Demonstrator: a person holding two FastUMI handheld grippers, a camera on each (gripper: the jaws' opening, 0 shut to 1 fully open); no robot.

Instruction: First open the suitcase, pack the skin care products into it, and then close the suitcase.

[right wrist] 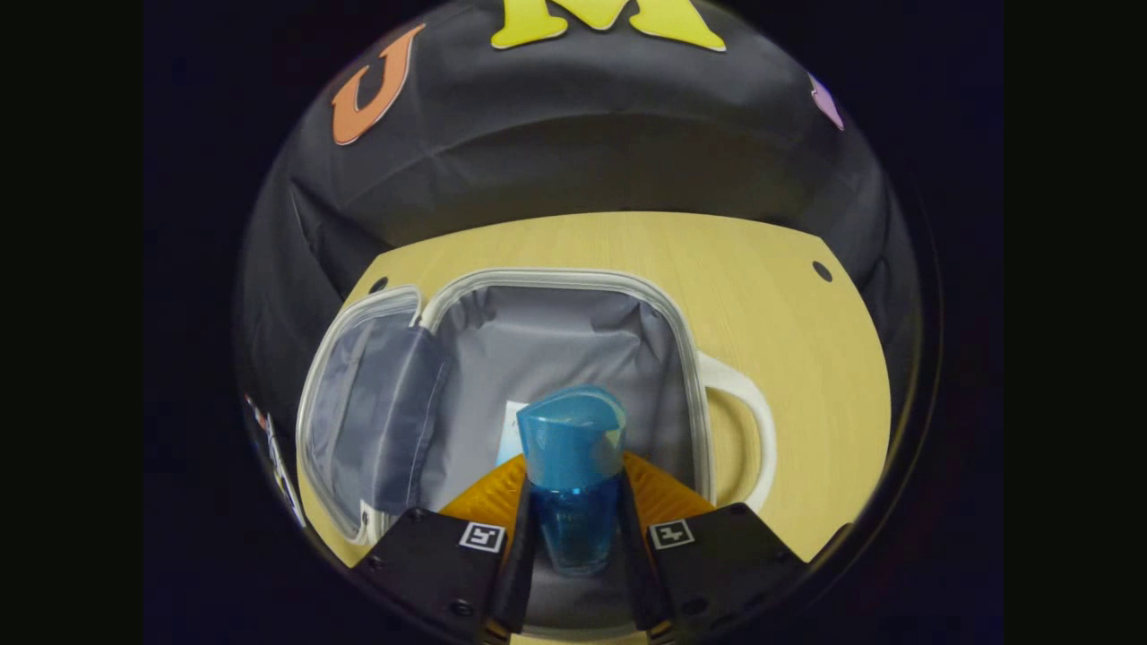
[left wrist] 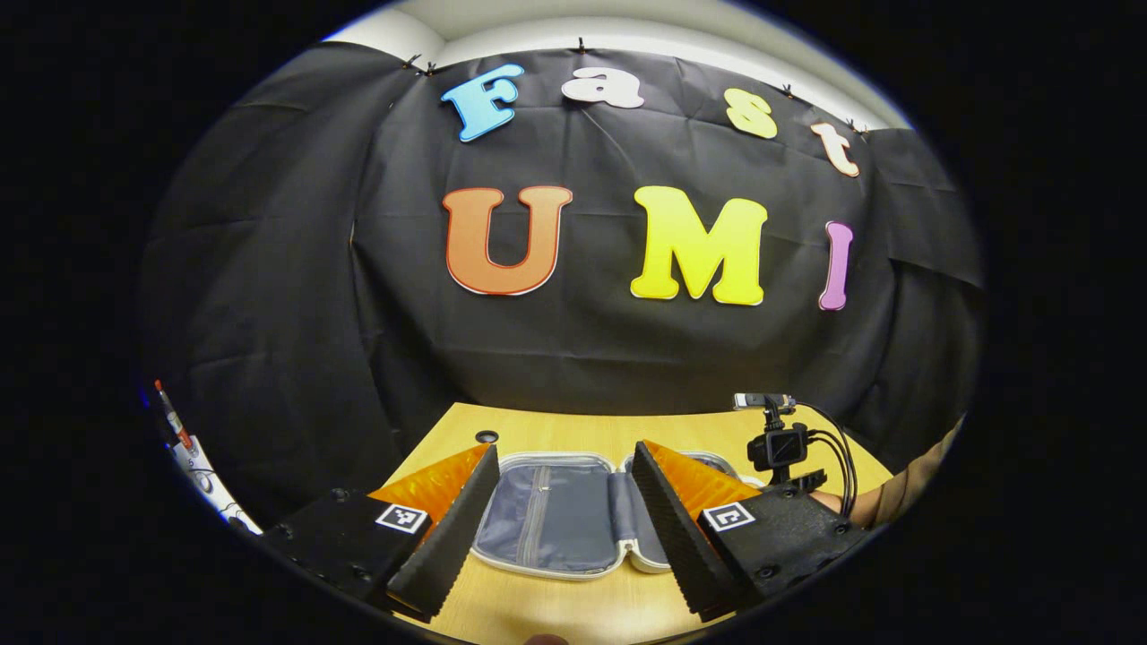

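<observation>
The suitcase lies open on the wooden table, its grey lining showing and its lid folded out to the left. My right gripper hangs over the open compartment, shut on a blue skin care bottle with a blue cap. A pale item lies in the lining just behind the bottle. In the left gripper view, my left gripper stands open above the table's near edge, with the open suitcase beyond its fingers. The other gripper's camera mount and a sleeve show at the right.
The suitcase's white handle sticks out to the right over bare table. Small dark holes mark the tabletop corners. The black cloth wall stands right behind the table. Some white equipment stands at the far left.
</observation>
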